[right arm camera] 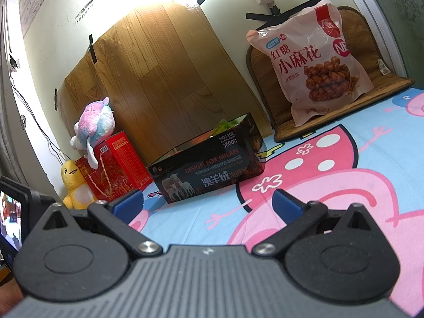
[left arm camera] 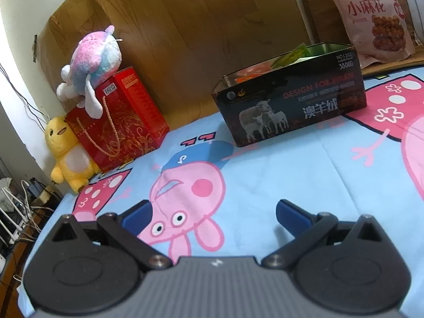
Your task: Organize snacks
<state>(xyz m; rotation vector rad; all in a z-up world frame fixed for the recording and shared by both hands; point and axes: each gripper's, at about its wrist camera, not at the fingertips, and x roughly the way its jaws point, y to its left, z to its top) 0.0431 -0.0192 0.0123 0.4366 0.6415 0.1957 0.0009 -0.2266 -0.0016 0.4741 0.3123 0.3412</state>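
A black open box point(left arm camera: 291, 98) printed with sheep stands on the cartoon bed sheet, with green and orange snack packets showing inside; it also shows in the right wrist view point(right arm camera: 209, 169). A large pink snack bag point(right arm camera: 318, 63) leans upright on a brown seat cushion behind it, also seen in the left wrist view point(left arm camera: 371, 18). My left gripper point(left arm camera: 213, 214) is open and empty, low over the sheet, well short of the box. My right gripper point(right arm camera: 208, 201) is open and empty, also short of the box.
A red gift bag point(left arm camera: 119, 119) with a pastel plush point(left arm camera: 92, 61) on top and a yellow plush point(left arm camera: 66, 153) stand at the bed's far left corner. A wooden board point(right arm camera: 159, 79) lines the wall. Cables hang off the left edge.
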